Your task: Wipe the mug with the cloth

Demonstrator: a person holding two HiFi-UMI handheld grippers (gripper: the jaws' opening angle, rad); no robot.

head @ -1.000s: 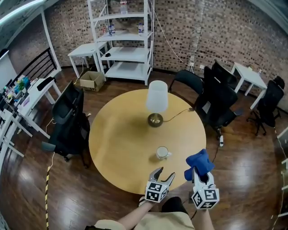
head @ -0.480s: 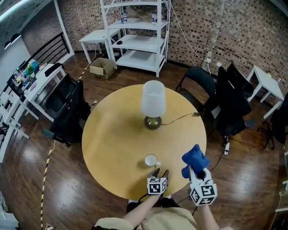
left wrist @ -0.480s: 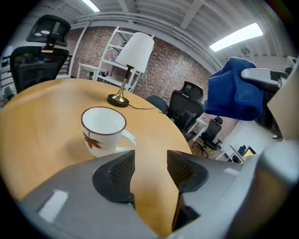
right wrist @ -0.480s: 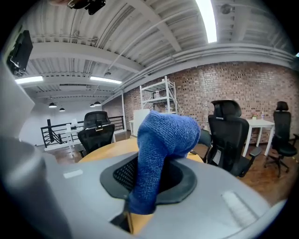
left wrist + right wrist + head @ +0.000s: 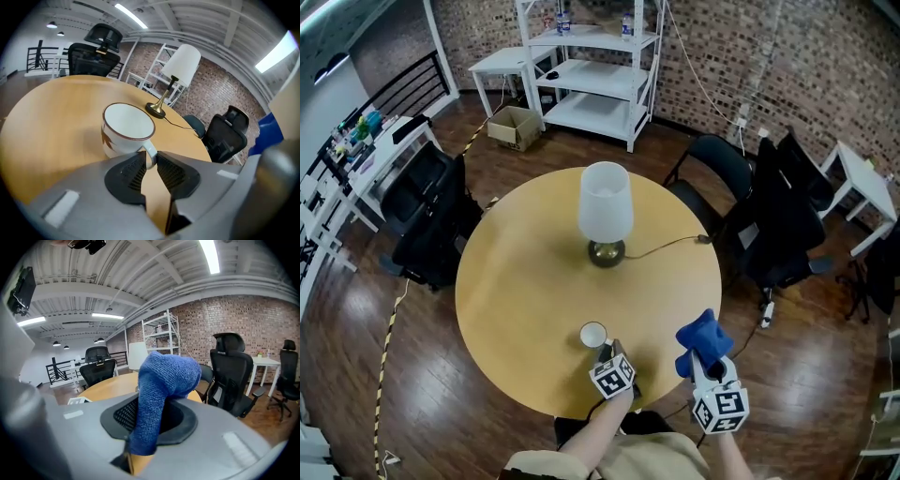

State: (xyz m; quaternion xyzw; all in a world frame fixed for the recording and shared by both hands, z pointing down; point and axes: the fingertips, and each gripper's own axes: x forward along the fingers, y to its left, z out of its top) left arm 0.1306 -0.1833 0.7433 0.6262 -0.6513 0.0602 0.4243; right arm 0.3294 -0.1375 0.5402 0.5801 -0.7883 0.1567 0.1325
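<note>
The round wooden table [image 5: 511, 291] bears a mug [image 5: 593, 335] and lamp [image 5: 606, 202].

Bright, even indoor light, heavy fisheye bend.
Ceiling strip lights [image 5: 209, 256] glare white overhead, shadows on the table [image 5: 47, 122] lie soft, corners of both gripper views go black, and the nearest foreground blurs.

The mug [image 5: 126, 129] is white with a brown rim and leaf motif; the cloth [image 5: 159, 394] is blue.
</note>
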